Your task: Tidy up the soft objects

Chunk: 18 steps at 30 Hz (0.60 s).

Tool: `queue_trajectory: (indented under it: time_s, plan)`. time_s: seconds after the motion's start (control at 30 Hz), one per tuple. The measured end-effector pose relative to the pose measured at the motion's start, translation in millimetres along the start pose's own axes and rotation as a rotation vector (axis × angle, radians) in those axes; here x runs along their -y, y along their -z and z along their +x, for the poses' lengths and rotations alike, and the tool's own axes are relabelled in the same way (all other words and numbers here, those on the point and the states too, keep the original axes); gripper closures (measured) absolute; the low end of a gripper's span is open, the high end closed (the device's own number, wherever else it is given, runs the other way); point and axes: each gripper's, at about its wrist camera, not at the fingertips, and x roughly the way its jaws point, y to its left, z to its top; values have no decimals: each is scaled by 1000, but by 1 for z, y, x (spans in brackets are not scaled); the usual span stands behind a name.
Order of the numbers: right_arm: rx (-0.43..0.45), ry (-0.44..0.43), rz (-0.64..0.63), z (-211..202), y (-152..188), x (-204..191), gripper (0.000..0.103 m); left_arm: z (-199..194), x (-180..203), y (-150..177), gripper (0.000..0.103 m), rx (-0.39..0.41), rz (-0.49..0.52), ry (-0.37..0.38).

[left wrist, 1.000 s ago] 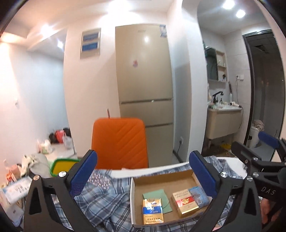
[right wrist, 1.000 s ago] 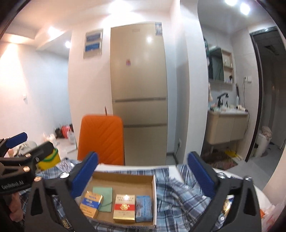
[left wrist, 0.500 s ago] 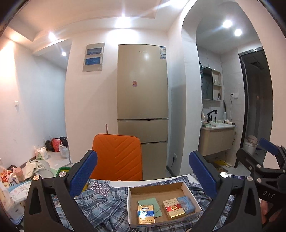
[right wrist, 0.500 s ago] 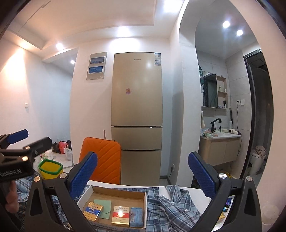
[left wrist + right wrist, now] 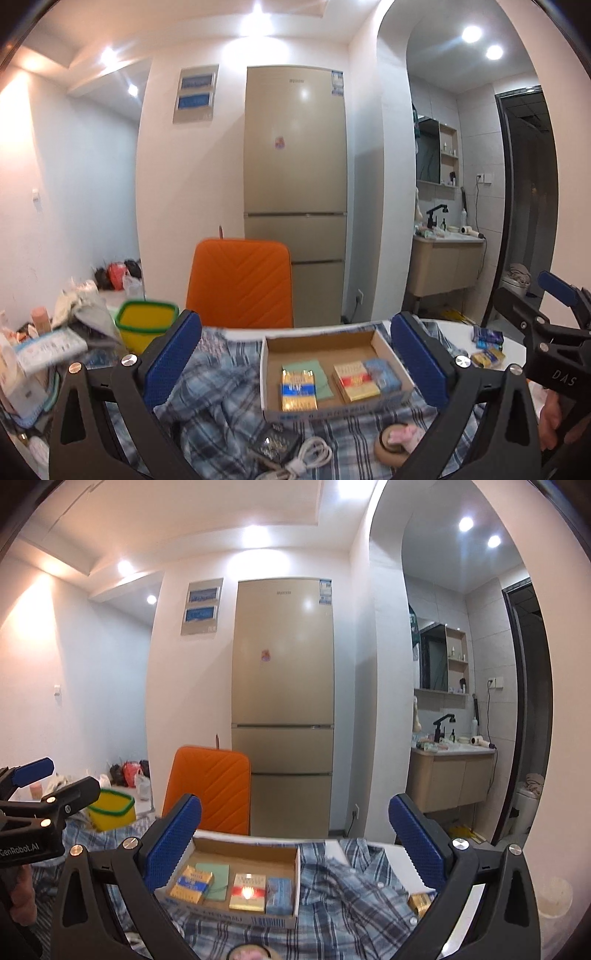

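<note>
A blue plaid shirt (image 5: 221,398) (image 5: 351,897) lies crumpled over the white table. On it rests a shallow cardboard box (image 5: 332,341) (image 5: 255,849) holding several small packs and a green card. My left gripper (image 5: 295,354) hovers open above the shirt and box, nothing between its blue pads. My right gripper (image 5: 295,834) is open too, held over the same box from the right side. Each gripper shows at the edge of the other's view.
A white cable (image 5: 306,458), a dark packet (image 5: 275,445) and a small round pink-topped object (image 5: 395,439) lie on the shirt near me. An orange chair (image 5: 240,284) stands behind the table, a yellow bin (image 5: 146,325) at left, loose packs (image 5: 487,347) at right.
Both views first tilted up toward the fridge, then dipped back toward the table. The cable, dark packet and round object came into the left view. Both grippers stayed open.
</note>
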Motion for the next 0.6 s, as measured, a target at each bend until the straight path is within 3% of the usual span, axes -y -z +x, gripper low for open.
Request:
queue_trajectory:
  time_s: [0.3,0.6]
  plan:
    - [-92,-6,11,4,47,4,0,0,-2,43,1,-53,8,-45]
    - [-190,-1,43,22,84,10,0,19,-7,79,1,-155,8,-25]
